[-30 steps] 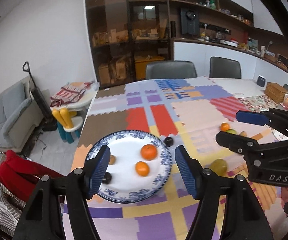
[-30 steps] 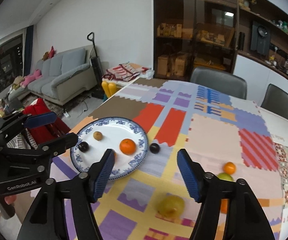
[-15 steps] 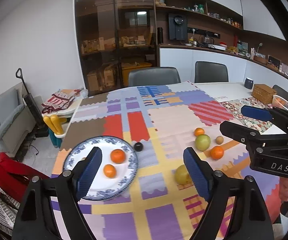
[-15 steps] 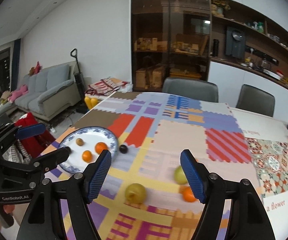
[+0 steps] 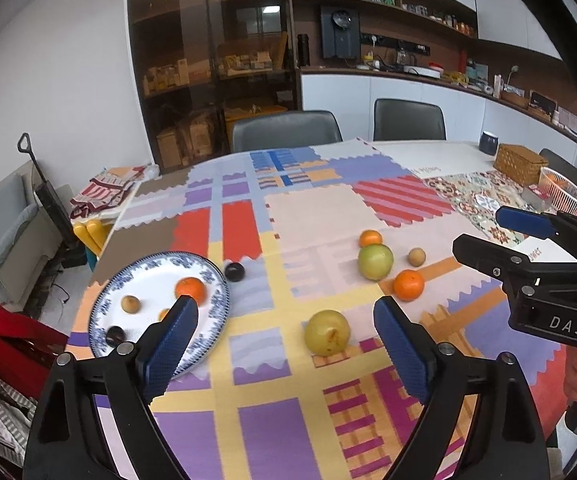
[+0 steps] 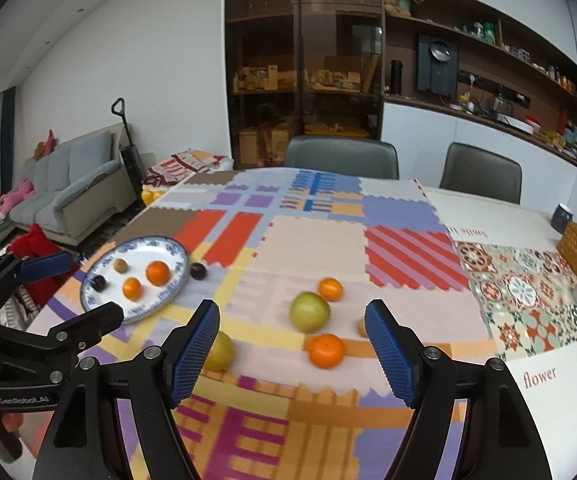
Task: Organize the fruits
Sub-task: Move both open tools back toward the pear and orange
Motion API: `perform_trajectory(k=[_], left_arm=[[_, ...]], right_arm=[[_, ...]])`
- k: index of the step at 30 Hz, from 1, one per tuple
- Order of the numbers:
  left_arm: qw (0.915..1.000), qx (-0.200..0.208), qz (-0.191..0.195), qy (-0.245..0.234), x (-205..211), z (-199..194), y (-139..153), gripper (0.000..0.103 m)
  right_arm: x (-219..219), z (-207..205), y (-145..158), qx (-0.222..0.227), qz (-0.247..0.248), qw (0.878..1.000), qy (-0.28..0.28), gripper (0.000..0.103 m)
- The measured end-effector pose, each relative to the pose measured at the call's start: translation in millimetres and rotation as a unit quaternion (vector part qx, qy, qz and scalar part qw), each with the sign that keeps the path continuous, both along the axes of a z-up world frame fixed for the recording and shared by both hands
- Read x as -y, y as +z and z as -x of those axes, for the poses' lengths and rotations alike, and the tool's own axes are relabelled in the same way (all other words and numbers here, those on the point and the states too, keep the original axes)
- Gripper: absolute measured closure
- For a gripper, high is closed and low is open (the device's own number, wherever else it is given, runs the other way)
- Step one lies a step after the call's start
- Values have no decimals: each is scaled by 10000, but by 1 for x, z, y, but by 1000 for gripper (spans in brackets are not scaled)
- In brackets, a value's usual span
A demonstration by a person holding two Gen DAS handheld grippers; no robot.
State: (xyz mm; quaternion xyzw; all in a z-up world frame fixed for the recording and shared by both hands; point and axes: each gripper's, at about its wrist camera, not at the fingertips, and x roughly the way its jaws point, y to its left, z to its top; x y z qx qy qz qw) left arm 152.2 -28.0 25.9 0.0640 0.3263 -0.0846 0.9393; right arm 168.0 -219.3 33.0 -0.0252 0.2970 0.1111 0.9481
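Note:
A blue-rimmed white plate [image 5: 144, 276] [image 6: 140, 258] sits at the table's left edge with two oranges [image 6: 157, 273], a small brown fruit [image 5: 130, 304] and a dark plum [image 5: 114, 335] on it. Another plum [image 5: 234, 271] lies on the cloth beside its rim. Loose on the patchwork cloth are a yellow fruit [image 5: 326, 333], a green apple [image 5: 375, 261], two oranges [image 5: 408, 285] [image 5: 370, 238] and a small brown fruit [image 5: 416, 257]. My left gripper [image 5: 284, 312] hovers before the yellow fruit, jaws opening and empty. My right gripper [image 6: 292, 312] hovers before the green apple [image 6: 309, 311], jaws opening and empty.
A wicker box [image 5: 520, 164], a dark mug [image 5: 488, 148] and a white mesh basket [image 5: 564, 192] stand at the far right of the table. Two grey chairs [image 5: 286, 130] face its far side. The floor drops off left of the plate.
Both grippers have swung right, away from the plate and towards the loose fruit, so the plate has slid left in both views. Both pairs of jaws stand wider than before.

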Motion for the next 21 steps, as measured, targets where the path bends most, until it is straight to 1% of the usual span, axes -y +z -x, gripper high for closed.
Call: perform_trajectory(k=[8, 17, 21], left_arm=[[9989, -461, 13, 5, 17, -14, -35, 13], [9977, -672, -88, -39, 27, -29, -70, 13], [9967, -815, -21, -22, 27, -39, -83, 13]], right_arm=[[19, -11, -27, -333, 153, 9993, -91, 27], [30, -29, -64, -721, 372, 9967, -67, 27], [29, -38, -76, -839, 480, 9953, -42, 27]])
